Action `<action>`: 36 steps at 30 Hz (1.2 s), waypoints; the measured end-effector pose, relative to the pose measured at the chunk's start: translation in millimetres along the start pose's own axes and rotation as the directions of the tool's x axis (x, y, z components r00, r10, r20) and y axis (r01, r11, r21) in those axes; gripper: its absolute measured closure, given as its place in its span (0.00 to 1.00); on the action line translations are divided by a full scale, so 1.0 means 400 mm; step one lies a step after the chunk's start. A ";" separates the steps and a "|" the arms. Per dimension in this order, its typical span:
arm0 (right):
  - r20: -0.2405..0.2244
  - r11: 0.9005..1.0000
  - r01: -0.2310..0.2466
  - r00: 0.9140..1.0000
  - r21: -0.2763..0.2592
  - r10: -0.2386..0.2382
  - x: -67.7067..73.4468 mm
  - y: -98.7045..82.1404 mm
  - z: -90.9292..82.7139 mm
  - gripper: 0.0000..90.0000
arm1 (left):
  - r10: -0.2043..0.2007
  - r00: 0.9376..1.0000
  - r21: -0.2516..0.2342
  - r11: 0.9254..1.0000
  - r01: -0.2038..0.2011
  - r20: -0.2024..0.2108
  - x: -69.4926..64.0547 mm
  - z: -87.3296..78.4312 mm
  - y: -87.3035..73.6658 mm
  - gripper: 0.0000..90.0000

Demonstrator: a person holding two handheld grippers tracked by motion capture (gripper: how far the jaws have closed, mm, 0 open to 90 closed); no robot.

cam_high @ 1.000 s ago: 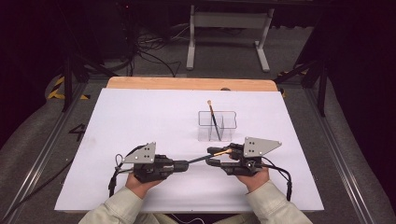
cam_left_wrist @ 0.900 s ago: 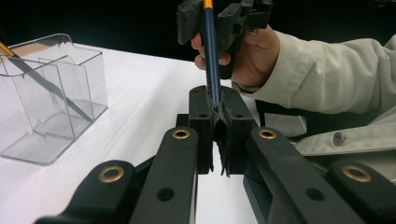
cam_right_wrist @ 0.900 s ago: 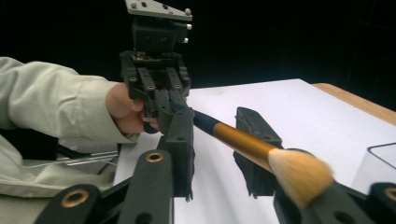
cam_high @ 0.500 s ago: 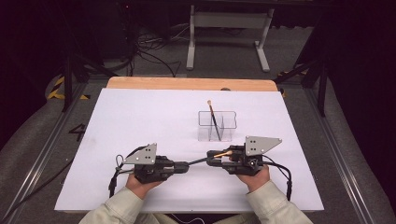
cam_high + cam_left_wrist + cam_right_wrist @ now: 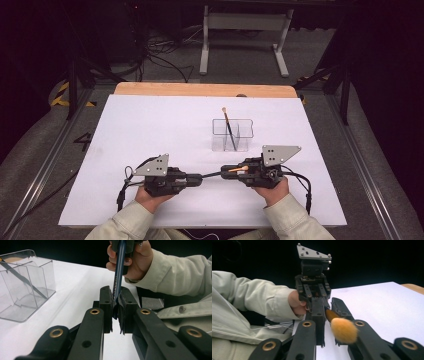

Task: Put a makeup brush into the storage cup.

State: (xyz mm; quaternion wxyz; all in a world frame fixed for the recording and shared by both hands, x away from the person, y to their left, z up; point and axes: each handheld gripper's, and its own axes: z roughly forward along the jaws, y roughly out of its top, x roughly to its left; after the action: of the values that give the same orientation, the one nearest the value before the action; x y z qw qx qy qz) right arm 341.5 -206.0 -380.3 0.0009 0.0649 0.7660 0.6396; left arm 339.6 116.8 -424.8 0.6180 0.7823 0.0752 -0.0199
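Brush (image 5: pixel 343 333) (dark handle, fluffy orange tip)

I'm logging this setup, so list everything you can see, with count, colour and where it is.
Held brush: one, dark handle, orange bristles, level between the two grippers near the table's front edge.
Second brush: one, dark handle, leaning in the clear organizer.
Clear organizer: one, see-through, divided, right of table centre.
Table: one, white top, wooden far edge.
Metal stand: one, grey, on the floor beyond the table.
Left gripper: black, shut on the handle end.
Right gripper: black, shut near the bristles.
Sleeves: two, beige, at the bottom edge.
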 end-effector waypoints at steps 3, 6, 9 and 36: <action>-0.006 1.000 0.006 1.000 0.005 -0.006 0.003 0.002 0.001 0.92 | 0.005 1.000 0.000 1.000 -0.005 0.002 0.001 -0.001 0.000 0.91; -0.007 1.000 0.013 1.000 0.004 -0.013 0.004 0.005 0.001 0.92 | 0.012 1.000 0.001 1.000 -0.012 -0.002 0.000 -0.001 0.000 0.91; -0.016 1.000 0.004 1.000 -0.007 -0.004 0.004 0.007 -0.002 0.92 | 0.008 1.000 0.006 1.000 -0.008 -0.008 -0.001 0.000 -0.001 0.86; 0.102 0.993 0.032 0.994 0.110 -0.043 -0.028 0.135 -0.119 0.92 | -0.026 0.986 0.046 0.998 0.033 -0.164 0.006 -0.052 -0.011 0.34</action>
State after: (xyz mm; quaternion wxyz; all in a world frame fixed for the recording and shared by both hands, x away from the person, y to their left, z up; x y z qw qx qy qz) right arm 353.8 -244.3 -319.8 0.0494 0.0838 0.7996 0.5927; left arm 340.1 138.3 -424.5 0.5902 0.7949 0.1366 0.0333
